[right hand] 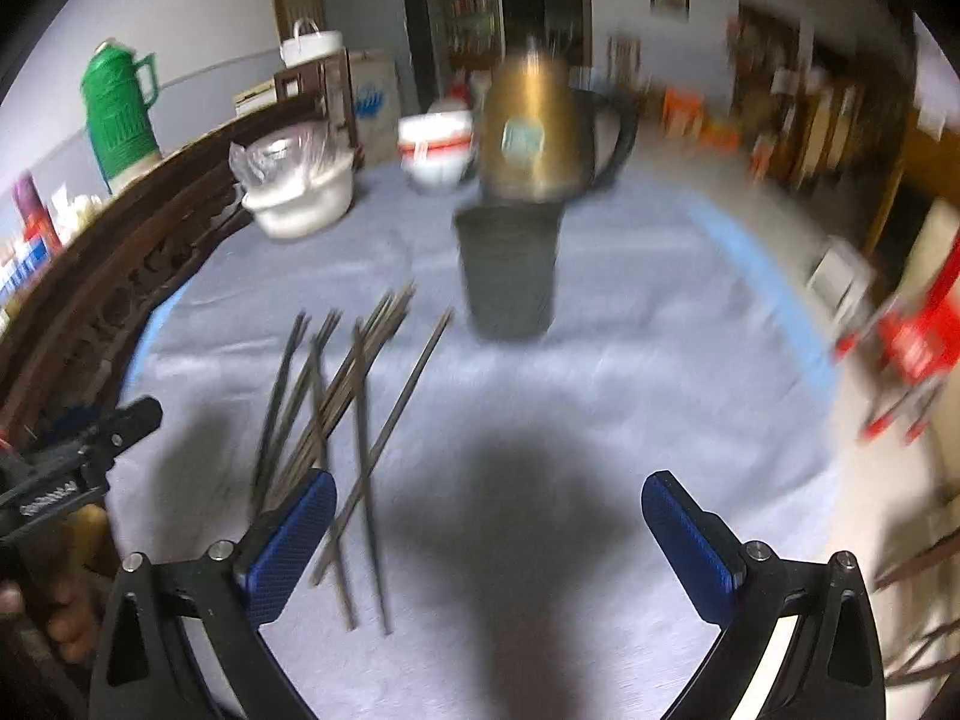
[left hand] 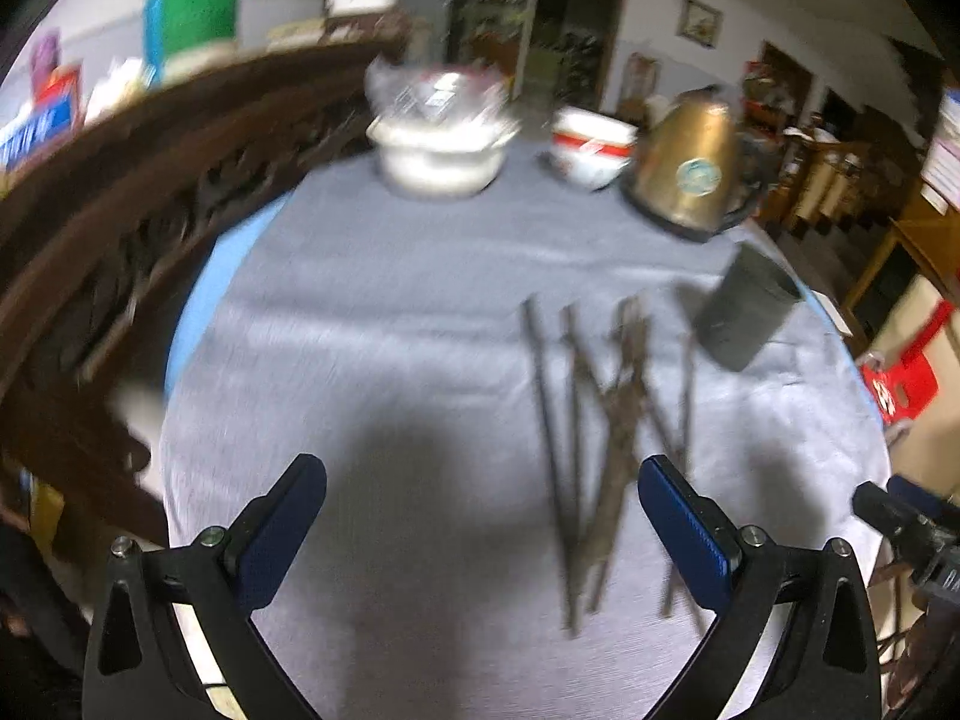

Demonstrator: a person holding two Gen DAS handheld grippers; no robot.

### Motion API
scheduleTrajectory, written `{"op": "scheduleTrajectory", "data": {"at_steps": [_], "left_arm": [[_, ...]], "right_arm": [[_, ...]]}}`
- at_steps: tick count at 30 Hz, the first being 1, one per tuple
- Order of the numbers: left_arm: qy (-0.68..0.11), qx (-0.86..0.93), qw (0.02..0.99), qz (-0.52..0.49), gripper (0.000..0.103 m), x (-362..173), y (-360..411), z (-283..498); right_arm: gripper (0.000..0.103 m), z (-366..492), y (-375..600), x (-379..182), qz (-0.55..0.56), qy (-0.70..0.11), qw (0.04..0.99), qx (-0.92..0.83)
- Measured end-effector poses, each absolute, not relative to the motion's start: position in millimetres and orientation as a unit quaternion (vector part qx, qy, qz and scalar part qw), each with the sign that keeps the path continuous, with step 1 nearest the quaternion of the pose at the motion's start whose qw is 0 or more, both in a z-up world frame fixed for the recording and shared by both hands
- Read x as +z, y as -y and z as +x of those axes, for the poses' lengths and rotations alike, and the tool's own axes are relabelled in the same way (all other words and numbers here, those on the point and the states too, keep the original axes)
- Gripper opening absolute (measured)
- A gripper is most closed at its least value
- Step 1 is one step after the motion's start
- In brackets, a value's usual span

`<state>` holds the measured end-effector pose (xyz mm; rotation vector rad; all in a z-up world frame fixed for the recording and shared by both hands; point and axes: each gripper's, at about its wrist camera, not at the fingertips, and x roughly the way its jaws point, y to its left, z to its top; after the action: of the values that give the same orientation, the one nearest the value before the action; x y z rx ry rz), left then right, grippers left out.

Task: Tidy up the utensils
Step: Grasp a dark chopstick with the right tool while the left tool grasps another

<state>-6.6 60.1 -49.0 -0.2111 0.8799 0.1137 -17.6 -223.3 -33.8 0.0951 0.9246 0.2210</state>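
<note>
Grey cloth covers the table, and both grippers hover over it spread wide and empty, the left gripper and right gripper flanking the chopsticks. These lie loosely crossed, pointing away toward the dark cup, about equally near both.

One dark cup stood on the cloth, along with one brass kettle, one red-and-white bowl and one white lidded pot. The chopsticks lay crossed and blurred, roughly eight or more; no exact count was possible.
</note>
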Motion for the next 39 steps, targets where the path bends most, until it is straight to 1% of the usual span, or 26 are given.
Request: {"op": "scheduleTrajectory", "data": {"at_steps": [1,2,4,6,9,11,13,15,18,20,21,23,26,27,31,34,37,39], "left_arm": [[-0.434,0.063,0.892,-0.109,0.103,-56,-67,-5],[-0.44,0.069,0.888,-0.114,0.102,-61,-72,-5],[-0.453,0.073,0.881,-0.117,0.102,-69,-77,-1],[-0.461,0.072,0.878,-0.112,0.102,-73,-78,3],[-0.471,0.068,0.874,-0.101,0.102,-78,-74,10],[-0.477,0.064,0.871,-0.098,0.102,-83,-72,14],[-0.483,0.061,0.868,-0.099,0.102,-87,-73,16],[-0.488,0.058,0.865,-0.1,0.102,-89,-73,17],[-0.49,0.055,0.864,-0.101,0.102,-90,-75,20],[-0.49,0.053,0.864,-0.106,0.102,-90,-78,22],[-0.49,0.052,0.864,-0.108,0.102,-89,-80,24],[-0.489,0.049,0.864,-0.111,0.102,-89,-80,28],[-0.492,0.045,0.862,-0.114,0.102,-89,-80,36],[-0.494,0.041,0.861,-0.115,0.102,-90,-79,40],[-0.506,0.033,0.854,-0.117,0.101,-93,-73,57],[-0.515,0.024,0.848,-0.124,0.097,-93,-71,72],[-0.53,0.023,0.839,-0.123,0.09,-94,-68,92],[-0.542,0.025,0.831,-0.125,0.081,-98,-66,104]], "right_arm": [[0.089,-12,226,-41,0.062,-0.458,0.88,0.113],[0.086,-7,225,-47,0.071,-0.467,0.873,0.119],[0.075,4,223,-57,0.086,-0.485,0.861,0.127],[0.071,13,213,-65,0.09,-0.502,0.848,0.144],[0.071,27,191,-74,0.072,-0.514,0.837,0.171],[0.068,39,176,-77,0.059,-0.521,0.831,0.186],[0.054,53,162,-79,0.039,-0.527,0.826,0.196],[0.047,66,150,-81,0.021,-0.532,0.822,0.204],[0.045,90,128,-89,-0.016,-0.543,0.812,0.214],[0.04,100,119,-94,-0.031,-0.551,0.805,0.217],[0.04,104,115,-97,-0.035,-0.555,0.802,0.217],[0.036,110,111,-105,-0.043,-0.565,0.795,0.216],[0.021,115,111,-109,-0.033,-0.574,0.787,0.225],[0.007,116,112,-110,-0.03,-0.575,0.786,0.227],[0.007,117,126,-103,0.006,-0.57,0.787,0.236],[0.007,114,141,-95,0.029,-0.56,0.794,0.234],[0.007,106,168,-89,0.051,-0.552,0.802,0.223],[0.007,101,177,-91,0.058,-0.551,0.804,0.216]]}}
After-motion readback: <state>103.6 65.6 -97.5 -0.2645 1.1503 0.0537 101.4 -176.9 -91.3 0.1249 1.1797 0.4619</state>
